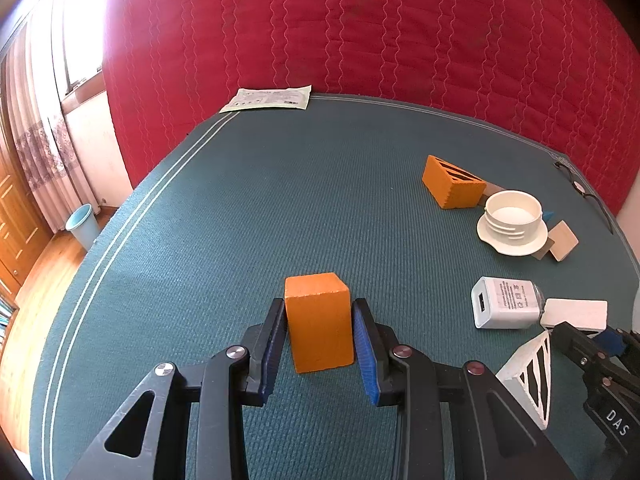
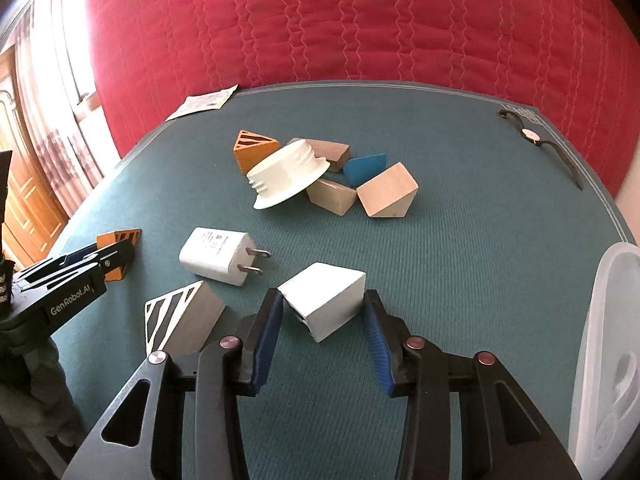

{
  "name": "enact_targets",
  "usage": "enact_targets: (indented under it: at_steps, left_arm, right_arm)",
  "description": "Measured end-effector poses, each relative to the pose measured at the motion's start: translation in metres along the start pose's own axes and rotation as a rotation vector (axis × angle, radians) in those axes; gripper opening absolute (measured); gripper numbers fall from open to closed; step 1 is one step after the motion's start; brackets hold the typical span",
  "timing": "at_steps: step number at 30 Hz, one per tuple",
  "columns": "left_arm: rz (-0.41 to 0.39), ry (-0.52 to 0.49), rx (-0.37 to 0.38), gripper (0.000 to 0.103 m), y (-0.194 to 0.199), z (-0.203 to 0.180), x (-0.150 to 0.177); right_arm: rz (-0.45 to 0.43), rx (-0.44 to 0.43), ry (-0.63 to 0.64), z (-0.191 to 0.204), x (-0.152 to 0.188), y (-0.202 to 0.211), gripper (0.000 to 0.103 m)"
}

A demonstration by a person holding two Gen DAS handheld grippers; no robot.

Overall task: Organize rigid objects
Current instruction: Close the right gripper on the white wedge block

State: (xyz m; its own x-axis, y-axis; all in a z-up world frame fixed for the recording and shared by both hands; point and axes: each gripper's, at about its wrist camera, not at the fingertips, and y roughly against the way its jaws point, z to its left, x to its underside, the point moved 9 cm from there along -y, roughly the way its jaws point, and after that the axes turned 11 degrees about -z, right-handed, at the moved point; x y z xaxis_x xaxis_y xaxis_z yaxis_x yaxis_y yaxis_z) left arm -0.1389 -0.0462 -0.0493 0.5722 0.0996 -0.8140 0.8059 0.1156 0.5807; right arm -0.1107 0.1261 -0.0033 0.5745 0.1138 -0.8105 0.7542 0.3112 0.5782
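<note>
The left gripper (image 1: pixel 319 330) is clamping a plain orange wooden block (image 1: pixel 318 320) standing on the teal cloth-covered table (image 1: pixel 240 208), low in the frame's centre. The right gripper (image 2: pixel 323 314) is pinching a white painted block (image 2: pixel 324 300), bottom centre, beside a white plug-in charger (image 2: pixel 218 256) to its left
</note>
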Motion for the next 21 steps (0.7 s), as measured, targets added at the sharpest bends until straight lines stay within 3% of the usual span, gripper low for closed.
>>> enact_targets:
  at_steps: [21]
  left_arm:
    - [-0.047, -0.029, -0.009, 0.035, 0.009, -0.006, -0.006]
  right_arm:
    - [-0.076, 0.014, -0.003, -0.005, -0.003, 0.027, 0.042]
